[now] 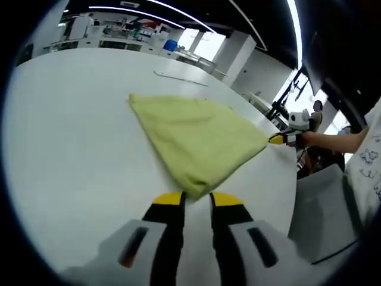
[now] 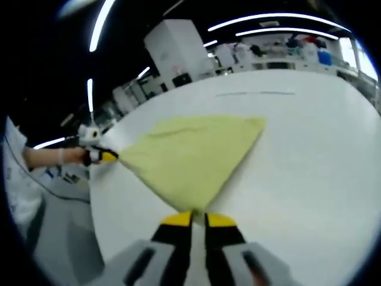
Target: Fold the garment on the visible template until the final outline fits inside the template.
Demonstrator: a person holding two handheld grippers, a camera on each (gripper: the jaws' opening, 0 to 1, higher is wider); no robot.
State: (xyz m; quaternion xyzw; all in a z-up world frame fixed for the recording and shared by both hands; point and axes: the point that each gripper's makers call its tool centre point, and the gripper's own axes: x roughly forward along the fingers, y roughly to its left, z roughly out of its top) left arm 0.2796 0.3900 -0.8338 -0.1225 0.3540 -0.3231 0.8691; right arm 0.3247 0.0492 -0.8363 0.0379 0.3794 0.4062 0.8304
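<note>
The soft, light yellow garment [image 1: 196,140] lies limp on the white table [image 1: 71,167]. The left gripper [image 1: 197,199] and right gripper [image 2: 199,218], jaws nearly closed, each seem to pinch a corner, the best holds.

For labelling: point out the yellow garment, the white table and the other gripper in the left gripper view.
yellow garment [image 1: 199,140], left gripper view, middle of the cloth.
white table [image 1: 71,161], left gripper view, bare top left of the cloth.
right gripper [image 1: 280,139], left gripper view, yellow tips at the cloth's corner.

Garment [image 1: 199,140]: yellow-green cloth, soft, matt, fine nubby texture like terry or microfibre. Table [image 1: 71,161]: white, smooth, faint sheen. Left gripper [image 1: 196,199] and right gripper [image 2: 199,220]: smooth plastic look, black jaws, yellow tips, grey body, semi-matt.
</note>
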